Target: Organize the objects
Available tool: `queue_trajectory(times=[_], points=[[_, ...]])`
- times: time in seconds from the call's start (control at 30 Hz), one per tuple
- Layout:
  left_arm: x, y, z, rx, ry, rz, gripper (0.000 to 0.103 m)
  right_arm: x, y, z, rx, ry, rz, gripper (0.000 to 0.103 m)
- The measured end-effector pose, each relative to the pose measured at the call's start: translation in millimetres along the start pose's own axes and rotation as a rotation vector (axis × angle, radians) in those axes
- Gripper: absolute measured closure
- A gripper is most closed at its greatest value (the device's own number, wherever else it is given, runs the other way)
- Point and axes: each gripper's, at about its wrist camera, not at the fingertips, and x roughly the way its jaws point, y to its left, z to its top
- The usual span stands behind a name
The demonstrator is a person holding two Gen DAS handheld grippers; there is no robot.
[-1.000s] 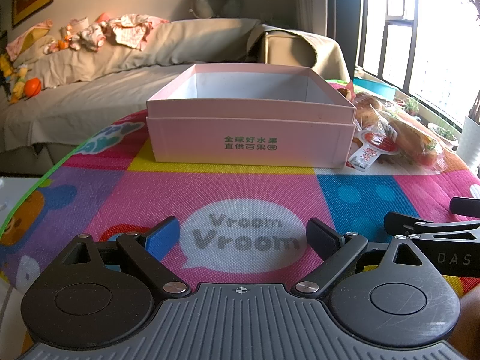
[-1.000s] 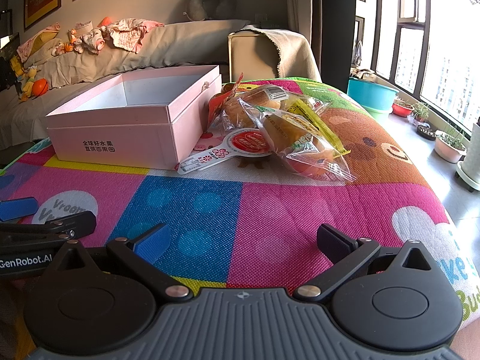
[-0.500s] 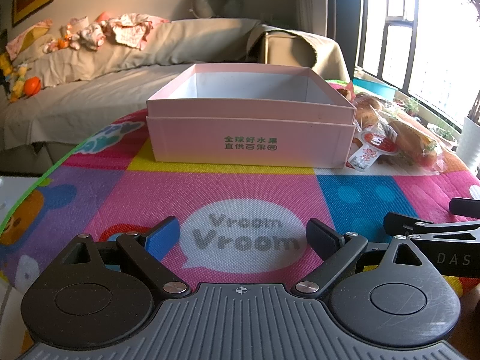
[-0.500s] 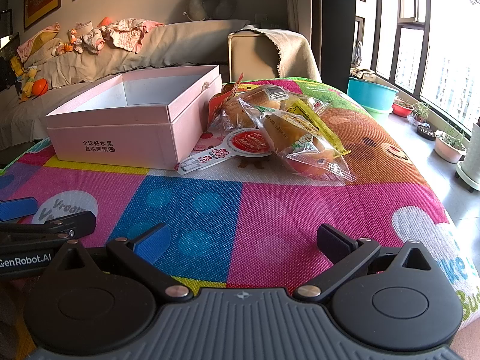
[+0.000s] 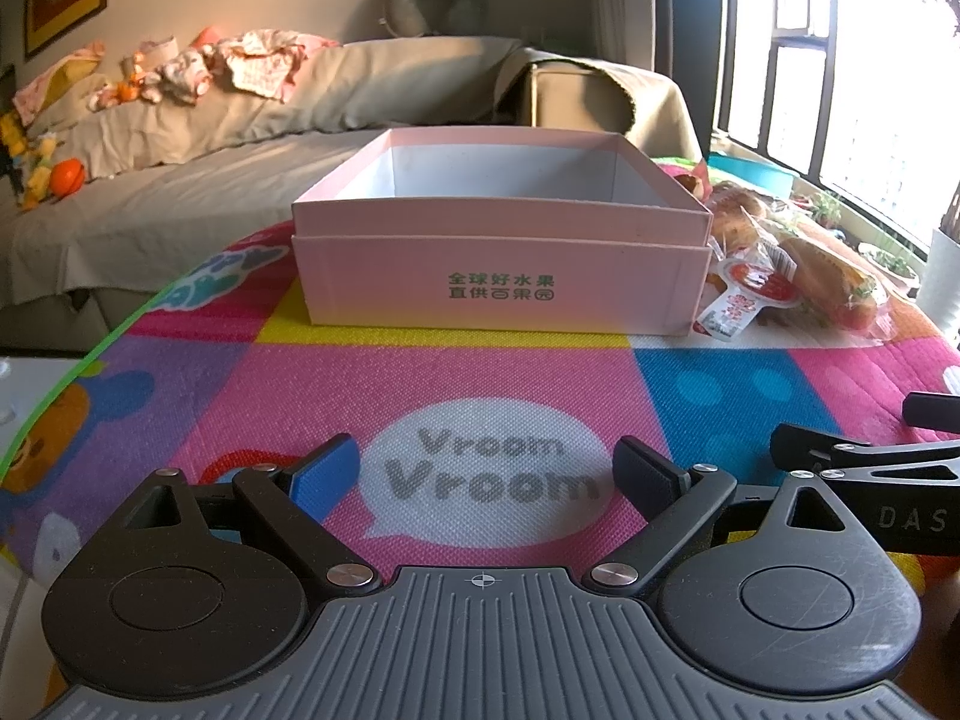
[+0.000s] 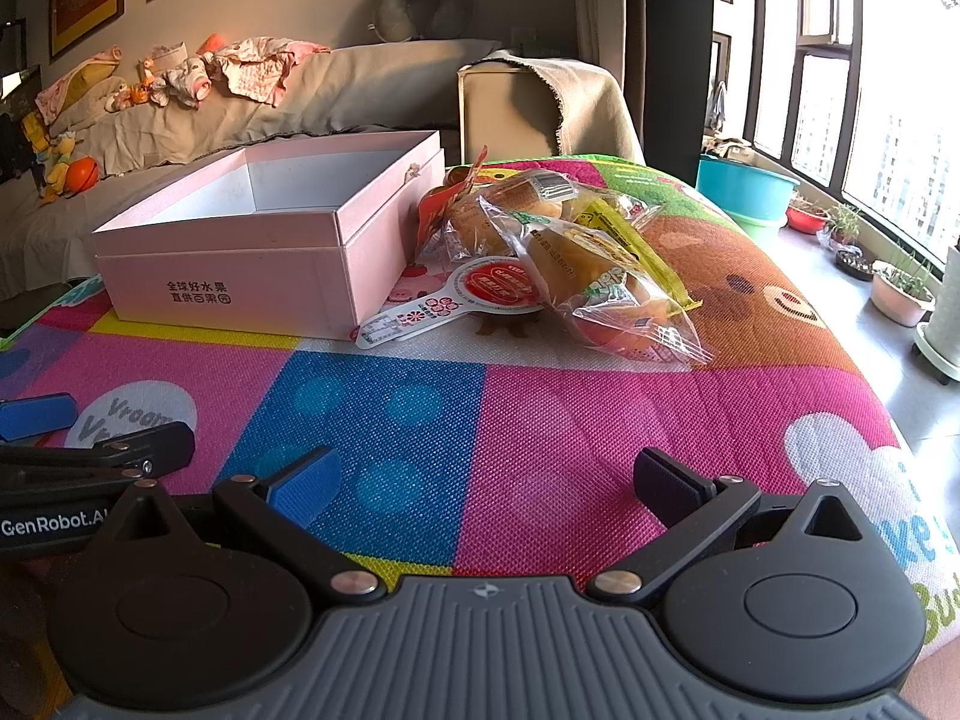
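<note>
Snack bags (image 6: 576, 258) beside pink box (image 5: 498, 276) unmoved; both claws (image 5: 486, 474) (image 6: 486, 480) stay spread, empty.

The pink cardboard box (image 5: 498, 276) carries 2 lines of green print on its near wall: "全球好水果" over "直供百果园". The colourful woven play mat (image 5: 480, 396) reads "Vroom Vroom" in a white speech bubble. The black left gripper (image 6: 78, 474) reads "GenRobot.AI"; the black right gripper (image 5: 870, 480) shows "DAS".
</note>
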Motion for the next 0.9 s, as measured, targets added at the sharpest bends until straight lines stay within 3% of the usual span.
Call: queue_trajectory(times=[0.37,0.5,0.57,0.67,0.7,0.77,0.9], points=[[-0.2,1.4,2.7,0.017,0.004,-0.021,0.008,2.0,-3.0,10.9,-0.025,0.099,0.027,0.0],[-5.2,22.5,22.1,-0.043,-0.003,-0.101,0.03,7.3,-3.2,21.5,-0.02,0.172,0.031,0.0],[-10.0,39.1,41.8,-0.082,-0.07,-0.076,0.03,8.6,-3.3,24.5,-0.023,0.194,0.033,0.0],[-4.6,64.5,76.4,-0.103,-0.182,0.024,0.03,9.4,-2.4,26.4,-0.026,0.213,0.032,0.0],[2.4,72.8,87.9,-0.109,-0.187,0.055,0.03,9.4,-2.0,26.5,-0.029,0.215,0.033,0.0],[24.2,87.5,107.6,-0.113,-0.129,0.089,0.03,8.9,-2.0,26.4,-0.035,0.212,0.038,0.0],[58.9,104.6,122.9,-0.123,-0.024,0.068,0.03,6.7,-6.9,27.6,-0.061,0.211,0.076,0.0]])
